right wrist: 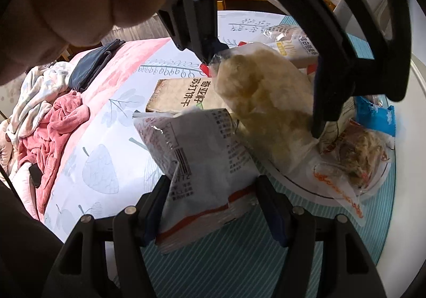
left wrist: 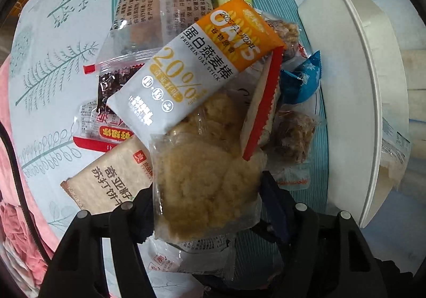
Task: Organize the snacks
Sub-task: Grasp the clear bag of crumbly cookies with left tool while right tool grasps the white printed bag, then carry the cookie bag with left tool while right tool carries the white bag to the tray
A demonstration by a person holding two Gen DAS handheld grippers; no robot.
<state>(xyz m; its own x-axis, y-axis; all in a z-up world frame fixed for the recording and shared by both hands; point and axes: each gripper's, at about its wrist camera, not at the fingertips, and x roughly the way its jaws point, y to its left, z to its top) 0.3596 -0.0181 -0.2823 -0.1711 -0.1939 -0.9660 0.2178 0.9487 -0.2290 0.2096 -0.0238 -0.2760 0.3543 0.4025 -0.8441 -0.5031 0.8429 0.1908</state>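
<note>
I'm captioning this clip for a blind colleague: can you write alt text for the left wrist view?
The left tool closes around a clear packet of pale crumbly cake at the near edge of a snack pile. Behind it an orange-and-white oat stick packet lies across other wrappers on a leaf-print cloth, with a white bin to the right.

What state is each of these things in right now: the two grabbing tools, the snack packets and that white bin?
Left tool: shut on the fluffy yellow snack packet.
Right tool: shut on the white printed packet.
Oat stick packet: sealed, lying atop the pile.
Blue candy: wrapped, beside the white bin.
White bin: open, packets inside.
</note>
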